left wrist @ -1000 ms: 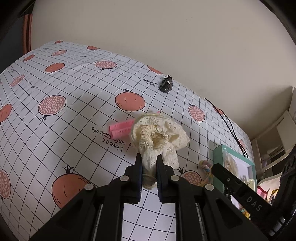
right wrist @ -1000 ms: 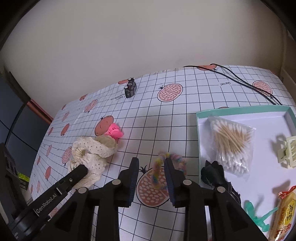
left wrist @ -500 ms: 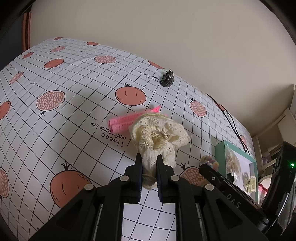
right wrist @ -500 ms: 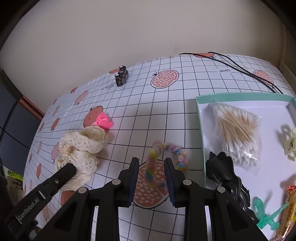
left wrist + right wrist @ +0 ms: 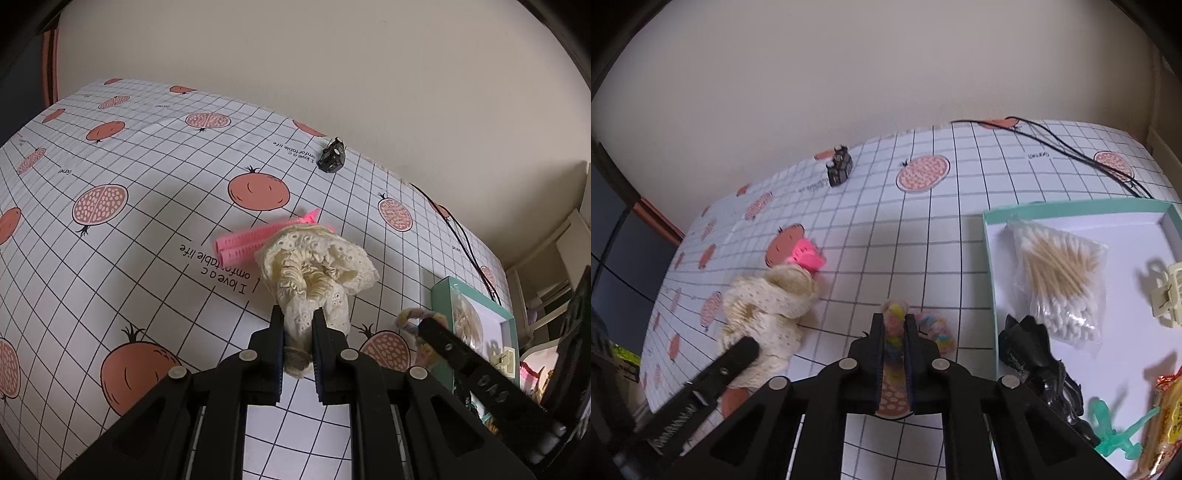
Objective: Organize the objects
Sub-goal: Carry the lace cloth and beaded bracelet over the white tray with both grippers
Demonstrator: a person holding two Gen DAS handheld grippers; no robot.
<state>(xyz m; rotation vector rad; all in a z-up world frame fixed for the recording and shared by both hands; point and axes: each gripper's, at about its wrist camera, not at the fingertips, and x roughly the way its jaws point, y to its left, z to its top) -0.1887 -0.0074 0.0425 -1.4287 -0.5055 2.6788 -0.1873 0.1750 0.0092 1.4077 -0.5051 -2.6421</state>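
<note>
While our left gripper (image 5: 298,328) pinches the cream lace scrunchie (image 5: 317,266) near the pink roller (image 5: 251,242), our right gripper (image 5: 894,328) clamps the pastel hair tie (image 5: 897,332) left of the teal tray (image 5: 1071,210). We judge both picked; next, carry them rightward into the tray.

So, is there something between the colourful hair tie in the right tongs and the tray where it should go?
Nothing visible lies on the tablecloth between the colourful hair tie, held in the right tongs, and the tray. Just inside the near wall sit a black hair claw and a cotton swab bag; bare floor lies beyond.
</note>
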